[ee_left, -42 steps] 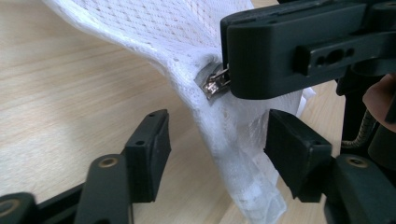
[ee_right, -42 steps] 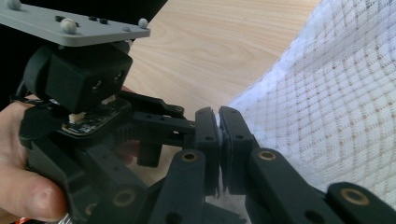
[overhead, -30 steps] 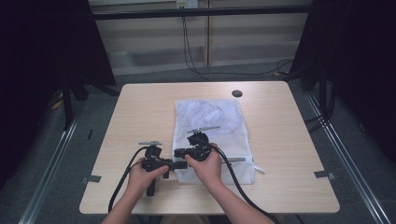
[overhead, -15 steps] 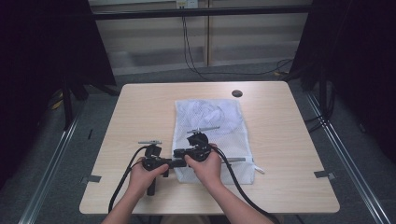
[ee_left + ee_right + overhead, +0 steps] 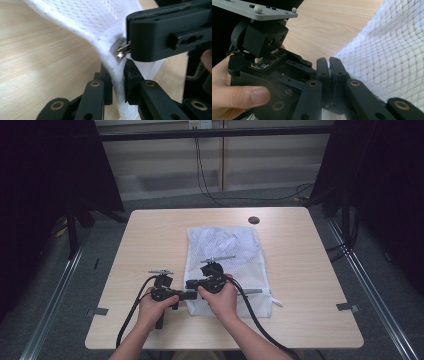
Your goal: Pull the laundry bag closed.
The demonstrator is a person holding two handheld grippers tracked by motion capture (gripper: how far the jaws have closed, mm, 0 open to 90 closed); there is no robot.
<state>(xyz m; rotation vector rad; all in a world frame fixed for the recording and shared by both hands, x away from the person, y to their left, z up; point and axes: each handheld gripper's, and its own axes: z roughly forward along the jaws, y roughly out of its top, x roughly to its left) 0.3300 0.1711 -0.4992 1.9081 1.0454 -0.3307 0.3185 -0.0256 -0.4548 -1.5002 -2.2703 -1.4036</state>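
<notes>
At the desk's (image 5: 150, 235) near edge, the left tongs (image 5: 117, 82) are pinching the white mesh laundry bag's (image 5: 225, 255) hem while the right tongs (image 5: 329, 67) are clamping its metal zipper pull (image 5: 120, 51).

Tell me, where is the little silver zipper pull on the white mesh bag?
In the left gripper view, the small silver metal zipper pull sits at the white mesh bag's edge, just above the left gripper, its tab in the right gripper's jaws.

Mesh bag (image 5: 225, 265): your hands and both grippers covered its near-left corner in the high view.
Zipper pull (image 5: 120, 51): the right gripper (image 5: 165, 35) hid its far end from you.
Bag contents: too faint to tell.
Left gripper (image 5: 259, 62): blurred, cut off at the left edge.
</notes>
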